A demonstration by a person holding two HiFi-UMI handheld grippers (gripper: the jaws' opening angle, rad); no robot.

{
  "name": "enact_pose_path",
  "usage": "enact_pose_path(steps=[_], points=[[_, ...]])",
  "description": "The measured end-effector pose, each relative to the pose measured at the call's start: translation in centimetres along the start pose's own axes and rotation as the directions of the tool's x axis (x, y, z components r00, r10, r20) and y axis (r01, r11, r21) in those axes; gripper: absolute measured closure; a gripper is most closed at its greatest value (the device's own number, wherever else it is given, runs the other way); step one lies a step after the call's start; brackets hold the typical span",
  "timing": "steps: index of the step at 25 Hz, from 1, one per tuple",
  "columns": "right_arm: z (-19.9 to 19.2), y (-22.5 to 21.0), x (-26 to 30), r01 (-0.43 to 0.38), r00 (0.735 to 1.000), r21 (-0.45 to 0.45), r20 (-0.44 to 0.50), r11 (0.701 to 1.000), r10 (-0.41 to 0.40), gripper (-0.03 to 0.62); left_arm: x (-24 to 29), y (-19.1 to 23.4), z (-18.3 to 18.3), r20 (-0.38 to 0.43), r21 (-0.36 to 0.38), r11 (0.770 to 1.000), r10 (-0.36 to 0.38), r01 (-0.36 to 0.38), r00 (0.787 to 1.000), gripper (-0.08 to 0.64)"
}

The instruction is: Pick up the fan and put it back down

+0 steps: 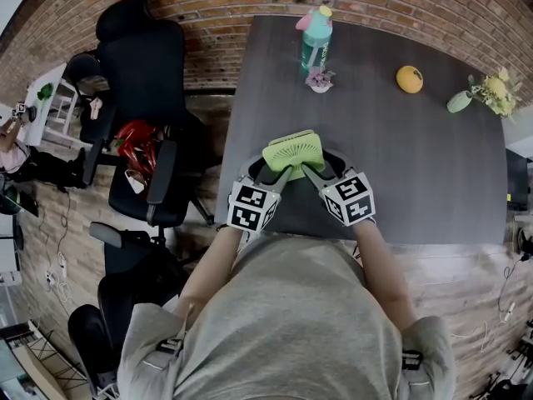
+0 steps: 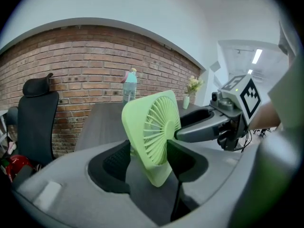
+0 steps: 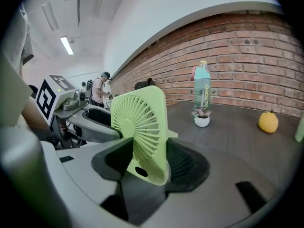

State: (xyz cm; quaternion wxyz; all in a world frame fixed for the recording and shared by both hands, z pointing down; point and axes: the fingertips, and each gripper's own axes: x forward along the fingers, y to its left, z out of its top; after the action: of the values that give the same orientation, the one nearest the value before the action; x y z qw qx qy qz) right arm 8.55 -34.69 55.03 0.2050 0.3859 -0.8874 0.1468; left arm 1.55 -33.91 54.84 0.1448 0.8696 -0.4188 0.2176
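Note:
A light green square fan (image 1: 294, 152) with a round grille hangs over the near edge of the dark grey table (image 1: 416, 165), tilted, with both grippers on it. My left gripper (image 1: 279, 173) is shut on the fan's left side, and in the left gripper view its pads clamp the fan (image 2: 152, 132) front and back. My right gripper (image 1: 312, 173) is shut on the right side, and the right gripper view shows the fan (image 3: 140, 127) pinched between its black pads. The fan's lower edge sits inside both sets of jaws.
At the table's far side stand a teal bottle (image 1: 316, 40), a small potted plant (image 1: 320, 80), an orange fruit (image 1: 409, 79) and a vase of flowers (image 1: 483, 94). Black office chairs (image 1: 141, 73) and a red bag (image 1: 137, 144) are left of the table. A brick wall runs behind.

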Motion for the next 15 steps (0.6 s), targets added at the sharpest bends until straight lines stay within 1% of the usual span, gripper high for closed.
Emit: enact_pose_path(steps=[7, 15], points=[[1.2, -1.2, -0.9, 0.043, 0.999, 0.002, 0.025, 0.999, -0.043, 0.368, 0.7, -0.4, 2.0, 0.028, 0.023, 1.000, -0.018, 0.017, 0.999, 0.321], [2.6, -4.0, -2.7, 0.121, 0.990, 0.027, 0.063, 0.992, -0.123, 0.370, 2.6, -1.6, 4.9, 0.048, 0.072, 0.995, -0.071, 0.068, 0.996, 0.321]])
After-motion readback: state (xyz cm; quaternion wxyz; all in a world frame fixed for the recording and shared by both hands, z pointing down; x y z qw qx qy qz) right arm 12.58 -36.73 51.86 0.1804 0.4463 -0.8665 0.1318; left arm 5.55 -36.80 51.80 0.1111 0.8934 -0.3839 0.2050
